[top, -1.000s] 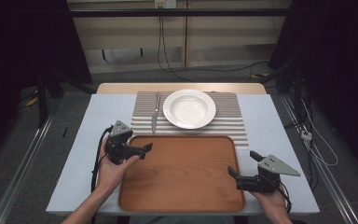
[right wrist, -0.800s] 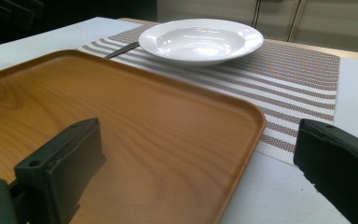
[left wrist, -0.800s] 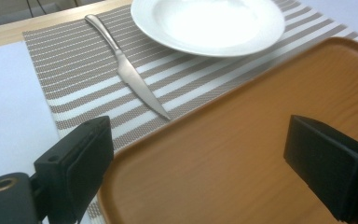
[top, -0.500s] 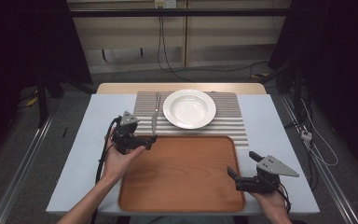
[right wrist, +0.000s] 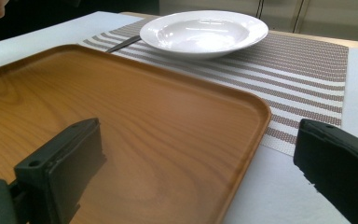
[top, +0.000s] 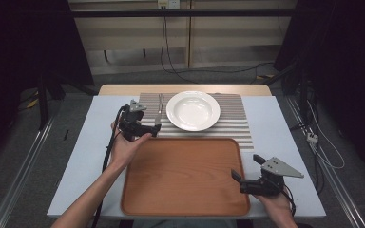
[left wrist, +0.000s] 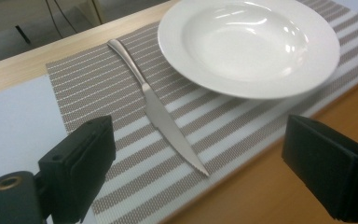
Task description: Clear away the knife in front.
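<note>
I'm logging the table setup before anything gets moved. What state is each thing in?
plate: upright, empty, on the striped placemat.
knife: flat on the placemat beside the plate, untouched.
tray: empty, flat on the table.
left gripper: open, near the knife.
right gripper: open, at the tray's near right corner.

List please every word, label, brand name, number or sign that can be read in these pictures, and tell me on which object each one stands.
No text can be read in these pictures.
Knife: no stamp or brand visible on the blade or handle.
Plate: plain white, no mark.
Tray: bare wood grain, no label.
Placemat: stripes only.
Left gripper and right gripper: no lettering legible on the black fingers.
</note>
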A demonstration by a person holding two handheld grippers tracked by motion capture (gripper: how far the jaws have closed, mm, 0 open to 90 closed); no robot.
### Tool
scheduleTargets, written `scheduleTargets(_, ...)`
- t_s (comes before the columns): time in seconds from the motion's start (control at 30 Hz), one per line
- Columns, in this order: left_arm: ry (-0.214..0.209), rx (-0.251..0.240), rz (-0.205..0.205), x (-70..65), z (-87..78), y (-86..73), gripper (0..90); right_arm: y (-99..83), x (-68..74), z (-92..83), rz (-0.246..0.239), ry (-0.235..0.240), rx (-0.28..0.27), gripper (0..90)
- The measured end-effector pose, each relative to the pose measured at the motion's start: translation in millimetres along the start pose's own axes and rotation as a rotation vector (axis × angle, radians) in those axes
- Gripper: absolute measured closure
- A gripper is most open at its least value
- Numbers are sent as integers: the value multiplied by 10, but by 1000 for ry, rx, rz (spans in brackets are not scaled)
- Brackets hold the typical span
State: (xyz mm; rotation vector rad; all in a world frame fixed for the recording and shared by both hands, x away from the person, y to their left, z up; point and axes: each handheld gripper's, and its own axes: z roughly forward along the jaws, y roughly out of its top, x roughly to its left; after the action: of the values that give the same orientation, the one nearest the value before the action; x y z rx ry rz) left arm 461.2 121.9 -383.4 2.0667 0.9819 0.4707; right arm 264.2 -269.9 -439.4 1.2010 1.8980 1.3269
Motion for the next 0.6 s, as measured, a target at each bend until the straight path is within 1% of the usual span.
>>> scheduleTargets(0.03,-3,8,3,6,30,20,107,-4,-3,7,-5,-3,11,14)
scheduleTargets(0.07,5,7,4,12,65,38,99,-7,-10,12,-12,-6,16,14)
scheduleTargets(0.13,-2,7,-6,55,120,71,103,-6,-22,24,2,-4,17,14)
scheduleTargets(0.17,-2,8,-20,79,153,87,107,-5,-26,33,-2,-6,18,14)
scheduleTargets(0.23,-1,11,-30,132,208,114,104,-8,-33,52,-5,-5,23,14)
scheduleTargets(0.27,-8,15,-35,159,237,125,107,-11,-37,59,-6,-3,25,14)
scheduleTargets(0.33,-7,22,-29,204,302,150,100,-14,-43,65,-4,-1,28,14)
scheduleTargets(0.37,8,31,-25,227,333,167,109,-13,-42,65,1,-2,26,14)
scheduleTargets(0.43,10,24,-26,282,388,198,111,-14,-41,59,2,2,25,14)
scheduleTargets(0.47,13,29,-31,312,416,216,120,-14,-39,56,3,6,24,14)
scheduleTargets(0.5,22,25,-47,331,448,229,127,-13,-37,54,4,8,23,14)
scheduleTargets(0.53,27,28,-45,365,474,246,129,-14,-35,55,1,8,23,14)
scheduleTargets(0.57,24,27,-70,399,504,259,134,-13,-34,57,-1,10,23,14)
scheduleTargets(0.6,20,37,-87,436,535,275,137,-13,-34,60,-2,11,23,14)
